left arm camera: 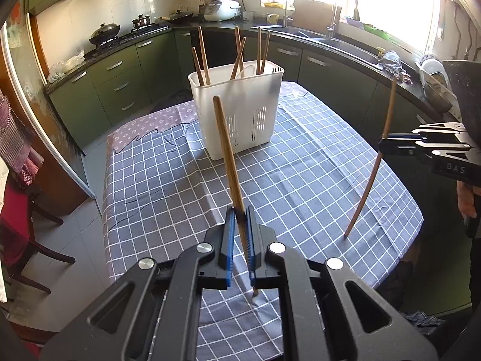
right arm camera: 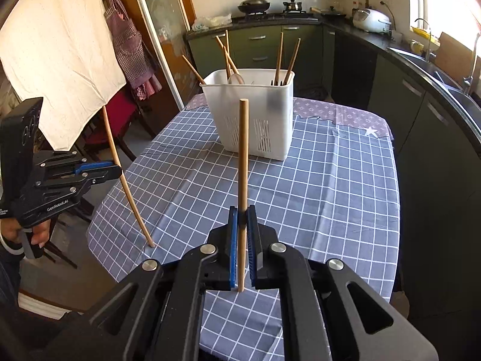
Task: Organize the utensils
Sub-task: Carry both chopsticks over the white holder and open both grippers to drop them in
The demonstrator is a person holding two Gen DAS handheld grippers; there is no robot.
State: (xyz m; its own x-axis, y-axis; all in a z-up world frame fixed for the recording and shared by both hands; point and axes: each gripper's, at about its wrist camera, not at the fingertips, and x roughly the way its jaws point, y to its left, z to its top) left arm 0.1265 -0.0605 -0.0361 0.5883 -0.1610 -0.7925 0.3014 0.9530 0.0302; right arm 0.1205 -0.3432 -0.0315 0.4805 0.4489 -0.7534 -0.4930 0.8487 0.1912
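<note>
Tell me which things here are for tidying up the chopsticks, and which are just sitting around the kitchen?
For the job:
- left gripper, shut on a chopstick
- right gripper, shut on another chopstick
- white holder, chopsticks already inside

Just lying about:
- rice cooker
- wok
- apron
- red chair

Left wrist view: sits just behind left claw (left arm camera: 239, 210), angled down across table under grey checked cloth (left arm camera: 300, 174), facing white slotted plastic utensil basket (left arm camera: 240, 114). Right wrist view: same behind right claw (right arm camera: 242, 209). Both share table, basket; each sees other claw at frame edge.
</note>
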